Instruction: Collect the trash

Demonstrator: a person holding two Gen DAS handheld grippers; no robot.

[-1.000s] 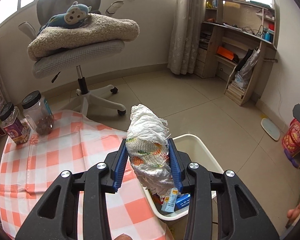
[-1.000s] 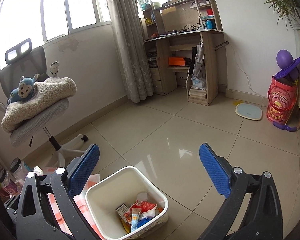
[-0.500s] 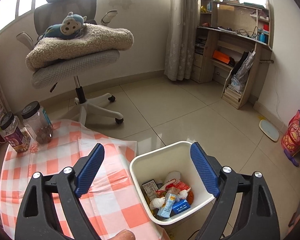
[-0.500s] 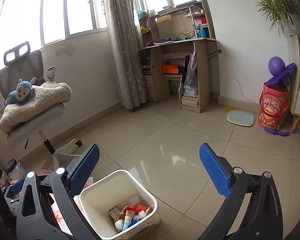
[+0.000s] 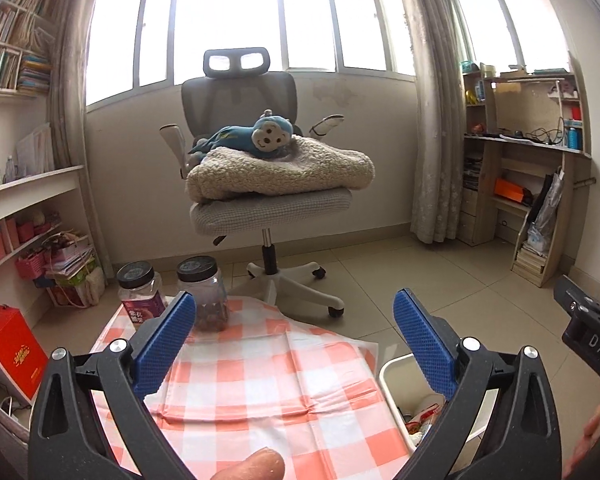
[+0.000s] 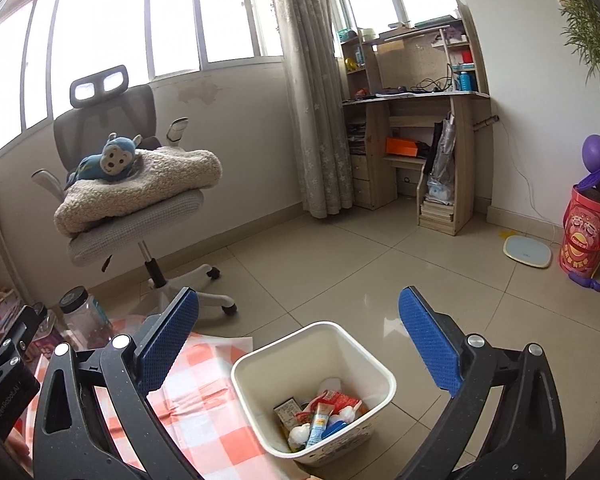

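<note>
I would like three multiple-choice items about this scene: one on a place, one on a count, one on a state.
1. Where does the blue monkey toy lie?
A. in the bin
B. on the blanket on the office chair
C. on the desk

2. How many dark-lidded jars stand on the checked cloth?
A. one
B. two
C. four

3. What is the state of the right hand-held gripper?
A. open, empty
B. shut on a tissue
C. shut on a jar

Key: 1 B, the toy rests on the cream blanket; 2 B, two jars stand side by side; 3 A, nothing sits between its blue pads.
</note>
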